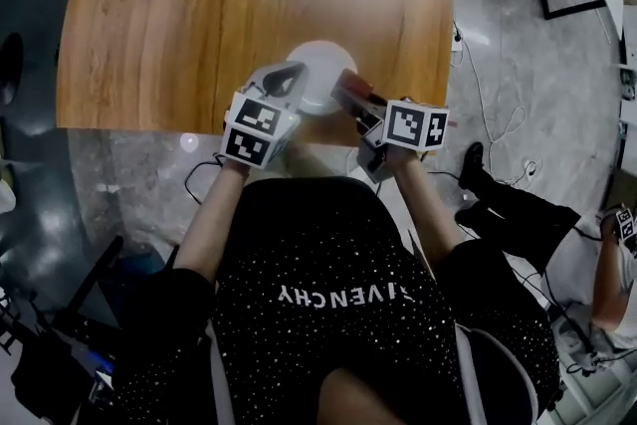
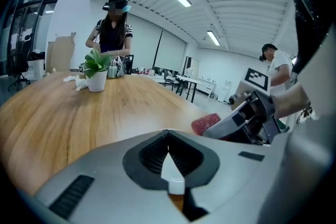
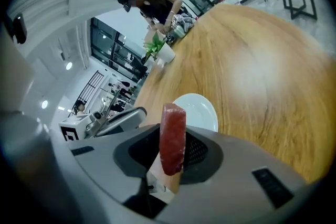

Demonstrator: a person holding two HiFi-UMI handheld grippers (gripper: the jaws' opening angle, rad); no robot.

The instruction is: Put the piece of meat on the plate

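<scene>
Wood-grain table (image 1: pixel 149 15) fills the upper half of the head view, and the white plate (image 1: pixel 323 65) sits at centre frame, close to the table's near edge. The right gripper (image 3: pixel 174 157) has its jaws partly closed on the piece of meat (image 3: pixel 172 131), pinching its lower end so it stands upright just by the plate's right rim. The left gripper (image 2: pixel 168 152) looks closed and empty. I'd worry that such a thin hold lets the slab tip out early onto bare wood, or that a bump slides the plate off the edge.

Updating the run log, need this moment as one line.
right gripper: shut on piece of meat | left gripper: shut, empty | plate: bare, on table | meat not yet placed
</scene>
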